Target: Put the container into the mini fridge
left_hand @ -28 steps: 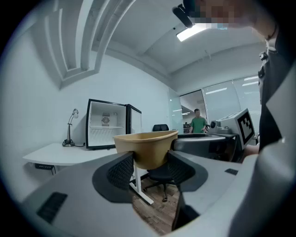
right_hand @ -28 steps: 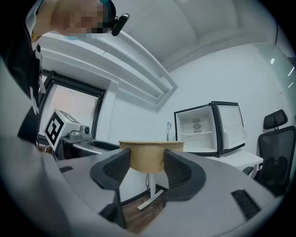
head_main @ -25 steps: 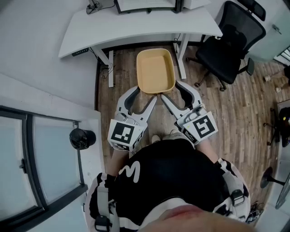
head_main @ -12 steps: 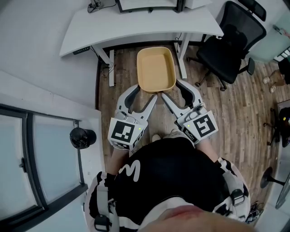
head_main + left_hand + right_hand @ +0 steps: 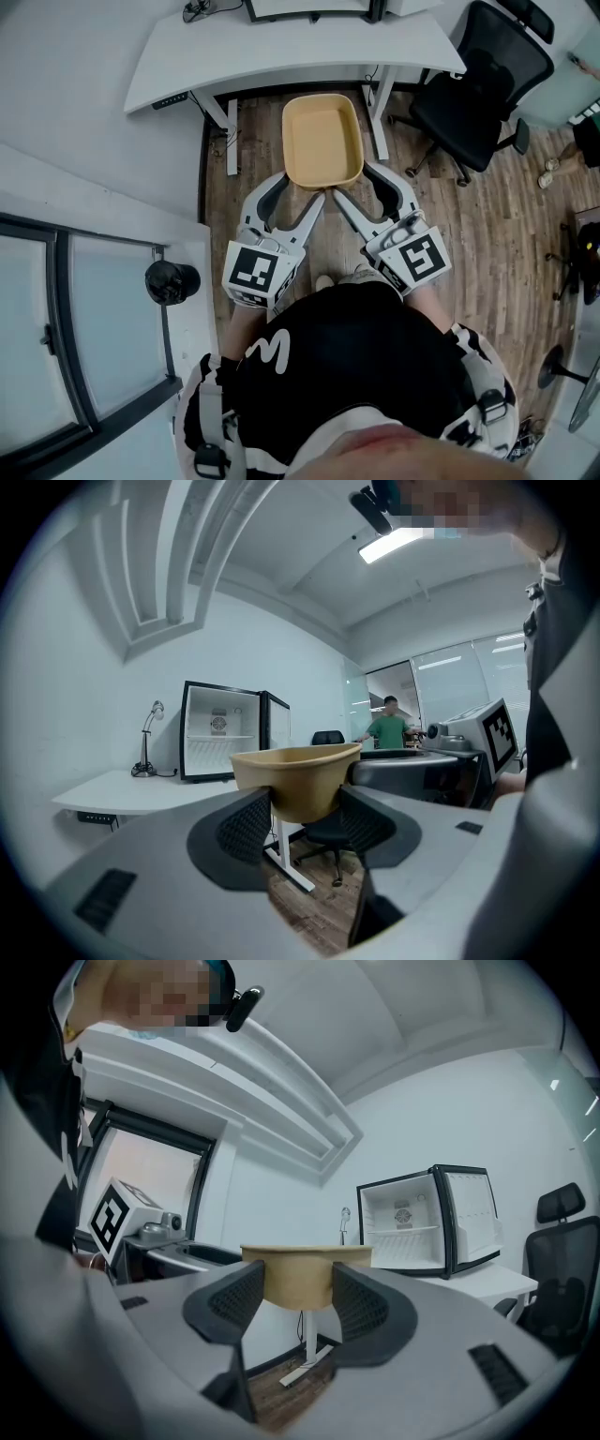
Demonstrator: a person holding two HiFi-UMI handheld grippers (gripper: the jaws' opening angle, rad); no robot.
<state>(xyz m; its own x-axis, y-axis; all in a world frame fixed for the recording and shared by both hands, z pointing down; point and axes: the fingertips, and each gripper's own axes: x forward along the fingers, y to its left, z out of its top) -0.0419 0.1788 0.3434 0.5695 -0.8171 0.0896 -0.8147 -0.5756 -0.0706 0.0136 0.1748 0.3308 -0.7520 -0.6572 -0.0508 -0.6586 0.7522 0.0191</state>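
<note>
Barely anything shifted in 1 s. Open mini fridge (image 5: 427,1218) sits on the desk (image 5: 281,56), chair (image 5: 469,103) beside it. Before the desk, my left gripper (image 5: 305,190) and right gripper (image 5: 349,183) each clamp the near rim of the container (image 5: 323,141), tan and empty.

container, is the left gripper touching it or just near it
Touching. The left gripper view shows the left gripper with both jaws pressed against the container.

Under you runs a wood-plank floor (image 5: 487,234), with a white surface (image 5: 281,56) on white legs at 12 o'clock in your head view and a black office chair (image 5: 473,103) at 2 o'clock. A white wall (image 5: 66,94) fills 10 o'clock, and dark-framed glass panels (image 5: 103,319) stand at 8 o'clock. In your left gripper view, a ceiling light strip (image 5: 398,544) glows at 1 o'clock.
</note>
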